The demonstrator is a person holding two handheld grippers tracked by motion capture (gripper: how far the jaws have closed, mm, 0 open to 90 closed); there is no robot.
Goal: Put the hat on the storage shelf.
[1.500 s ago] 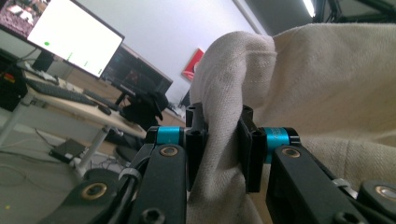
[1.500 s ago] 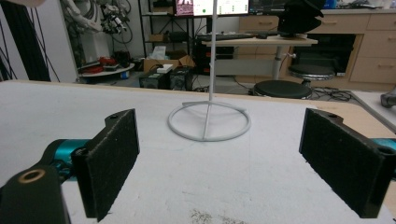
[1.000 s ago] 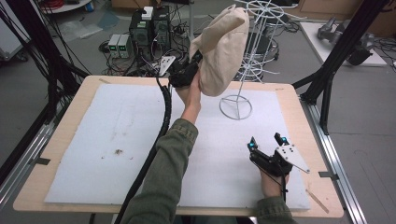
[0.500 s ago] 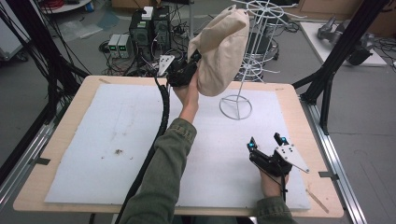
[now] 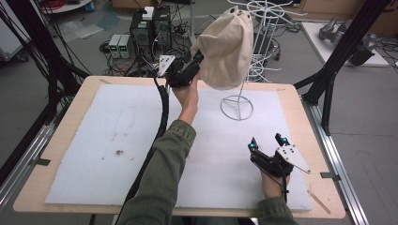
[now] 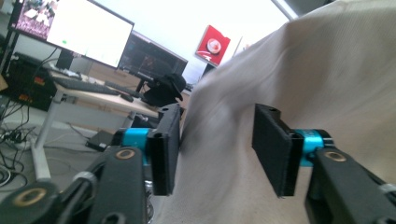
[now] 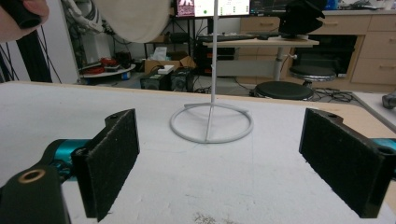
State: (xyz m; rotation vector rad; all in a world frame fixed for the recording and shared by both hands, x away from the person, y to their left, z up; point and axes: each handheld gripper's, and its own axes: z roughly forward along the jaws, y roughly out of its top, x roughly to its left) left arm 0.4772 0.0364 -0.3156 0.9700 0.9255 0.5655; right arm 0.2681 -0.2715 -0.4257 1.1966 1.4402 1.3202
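Item: beige cloth hat, hung on the white wire stand at 12 o'clock of the tabletop. Left tool at the hat's 9 o'clock side, jaws just opening, cloth between them unpinched. Right tool idle at 5 o'clock, wide open, empty. Step: release after hanging. Next: likely withdraw left tool without snagging cloth.

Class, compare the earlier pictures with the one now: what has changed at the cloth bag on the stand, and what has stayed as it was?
The left gripper has just been opening its jaws; the cloth bag lies between them, hanging on the white wire stand. The right gripper rests open on the table, unmoved.
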